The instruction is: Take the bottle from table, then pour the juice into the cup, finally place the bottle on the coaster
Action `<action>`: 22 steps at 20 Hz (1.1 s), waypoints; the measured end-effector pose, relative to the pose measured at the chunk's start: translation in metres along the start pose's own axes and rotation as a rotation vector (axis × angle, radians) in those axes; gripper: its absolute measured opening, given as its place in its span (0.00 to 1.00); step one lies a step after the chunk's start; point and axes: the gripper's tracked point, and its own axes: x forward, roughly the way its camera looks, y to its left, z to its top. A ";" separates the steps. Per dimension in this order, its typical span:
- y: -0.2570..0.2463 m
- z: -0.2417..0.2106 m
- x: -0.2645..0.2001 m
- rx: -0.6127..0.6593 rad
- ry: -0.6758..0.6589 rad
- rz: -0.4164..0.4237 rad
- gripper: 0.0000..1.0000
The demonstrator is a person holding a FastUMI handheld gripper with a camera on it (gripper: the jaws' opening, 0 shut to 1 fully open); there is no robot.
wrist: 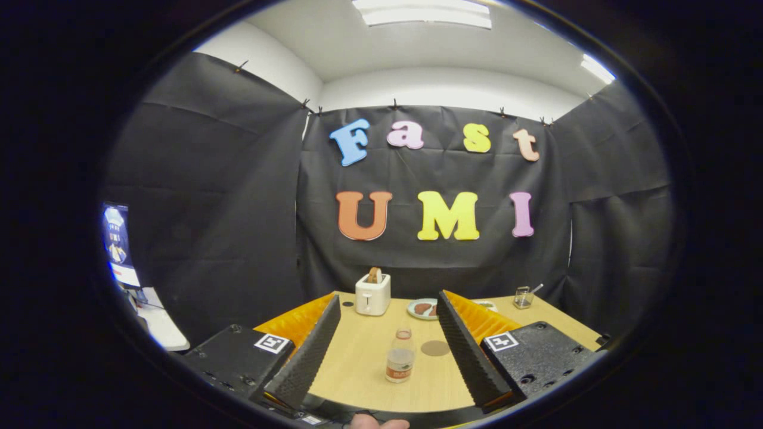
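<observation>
Gripper (390,351) fingers spread wide, holding nothing. Bottle (400,356) stands upright on table (357,363), between fingers, bit ahead, straight in line. Coaster (435,348) lies just beside bottle, toward right finger, bare. Cup (523,297) far back, past right finger.

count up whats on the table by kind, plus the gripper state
bottle: 1, upright between the open fingers, untouched
coaster: 1, flat beside the bottle
toaster: 1, beyond them, something in its slot
plate: 1, with food
glass cup: 1, far corner, something sticking out of it
gripper: 1, open
total: 5 things on the table
</observation>
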 end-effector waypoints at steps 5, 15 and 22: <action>-0.009 -0.075 0.011 -0.003 0.058 -0.016 1.00; -0.024 -0.189 0.067 -0.006 0.131 -0.085 1.00; -0.031 -0.253 0.119 -0.041 0.173 -0.145 1.00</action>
